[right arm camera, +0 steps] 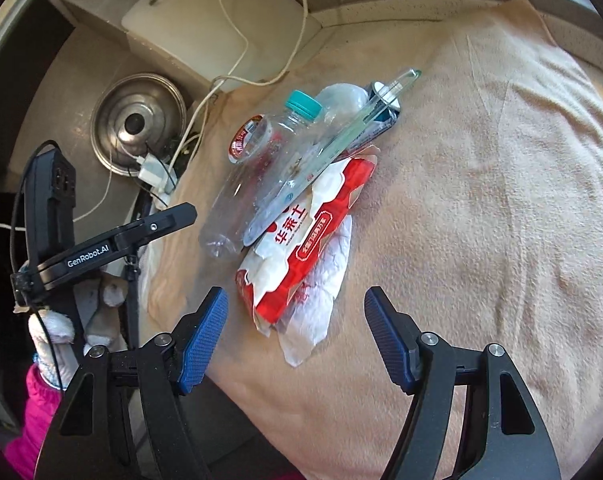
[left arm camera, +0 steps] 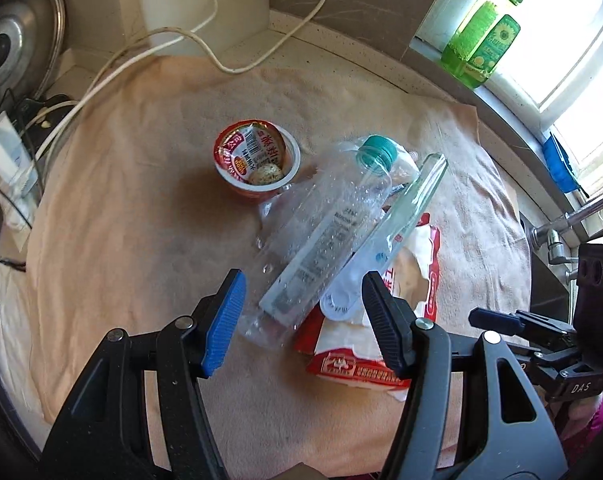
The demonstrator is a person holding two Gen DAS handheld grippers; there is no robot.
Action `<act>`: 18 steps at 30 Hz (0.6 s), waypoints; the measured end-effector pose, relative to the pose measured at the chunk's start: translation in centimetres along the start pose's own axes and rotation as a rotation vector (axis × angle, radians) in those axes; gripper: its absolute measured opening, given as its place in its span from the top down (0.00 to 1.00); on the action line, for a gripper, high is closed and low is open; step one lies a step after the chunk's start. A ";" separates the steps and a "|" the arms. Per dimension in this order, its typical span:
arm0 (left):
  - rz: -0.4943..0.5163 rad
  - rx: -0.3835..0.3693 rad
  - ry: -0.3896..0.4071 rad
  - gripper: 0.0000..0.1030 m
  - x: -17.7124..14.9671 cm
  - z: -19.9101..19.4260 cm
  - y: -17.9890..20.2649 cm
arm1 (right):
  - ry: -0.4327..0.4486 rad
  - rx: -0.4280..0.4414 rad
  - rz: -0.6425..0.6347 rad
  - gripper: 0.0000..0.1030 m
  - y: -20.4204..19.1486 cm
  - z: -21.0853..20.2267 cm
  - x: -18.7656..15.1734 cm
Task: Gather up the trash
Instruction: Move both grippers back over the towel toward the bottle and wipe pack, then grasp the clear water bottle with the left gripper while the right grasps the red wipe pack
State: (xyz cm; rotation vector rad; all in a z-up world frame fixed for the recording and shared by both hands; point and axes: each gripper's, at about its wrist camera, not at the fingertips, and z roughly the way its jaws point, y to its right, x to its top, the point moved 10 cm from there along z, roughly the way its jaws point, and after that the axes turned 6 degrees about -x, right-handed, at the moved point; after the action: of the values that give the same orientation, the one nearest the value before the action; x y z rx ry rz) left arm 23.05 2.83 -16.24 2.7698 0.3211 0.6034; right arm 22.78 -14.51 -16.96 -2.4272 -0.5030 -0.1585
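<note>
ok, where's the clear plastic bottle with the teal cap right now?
The clear plastic bottle with the teal cap lies on the beige cloth, directly ahead of the open left gripper, between the red snack cup and the red-and-white wrapper.

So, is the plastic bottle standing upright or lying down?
Lying down. The plastic bottle rests on its side on the cloth, its teal cap still screwed on.

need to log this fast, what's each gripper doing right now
Left gripper: open, holding nothing, above the clear plastic bottle.
Right gripper: open, holding nothing, near the red and white wrapper.
</note>
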 end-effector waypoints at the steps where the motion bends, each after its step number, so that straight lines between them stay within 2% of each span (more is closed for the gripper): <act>1: 0.001 0.001 -0.006 0.40 0.3 0.3 0.0 | -0.007 0.011 0.008 0.37 0.1 0.2 0.1; 11: 0.051 0.036 -0.072 0.40 2.3 2.6 0.3 | -0.057 0.077 0.078 0.46 0.7 2.1 1.6; 14: 0.087 0.035 -0.120 0.40 2.5 3.7 0.8 | -0.065 0.082 0.084 0.48 0.9 2.2 2.0; 18: 0.149 0.074 -0.165 0.40 2.5 5.0 1.2 | -0.079 0.083 0.093 0.50 1.2 2.7 2.3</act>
State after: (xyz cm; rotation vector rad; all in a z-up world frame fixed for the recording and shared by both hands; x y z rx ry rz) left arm 27.61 1.23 -19.29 2.9096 0.1033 0.4003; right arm 25.35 -12.93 -19.23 -2.3774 -0.4218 -0.0019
